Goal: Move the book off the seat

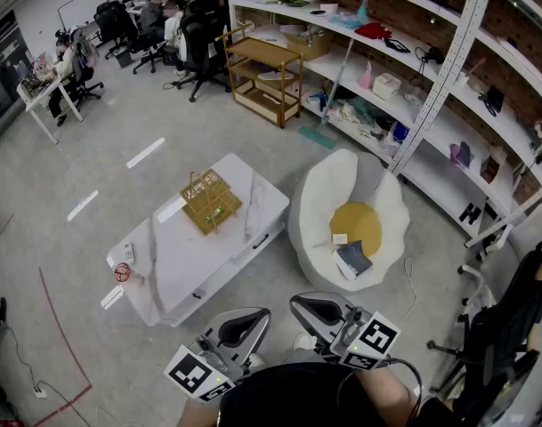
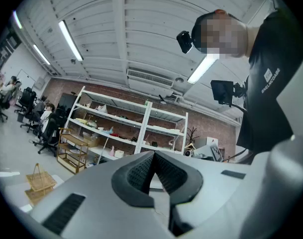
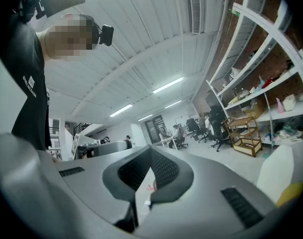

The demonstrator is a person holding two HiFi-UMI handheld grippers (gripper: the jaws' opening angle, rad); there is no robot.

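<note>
Table (image 1: 177, 261) beside seat (image 1: 319, 207) with book (image 1: 352, 259)

Open floor (image 1: 275, 285) reaches the chair (image 1: 311, 205) from the near side. A table (image 1: 190, 258) stands just left; shelves (image 1: 431, 127) crowd its far right.

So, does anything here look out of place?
Only the dark book: it lies askew on the seat of the white chair, at the edge of the yellow cushion, where someone would sit. Nothing looks spilled or broken.
</note>
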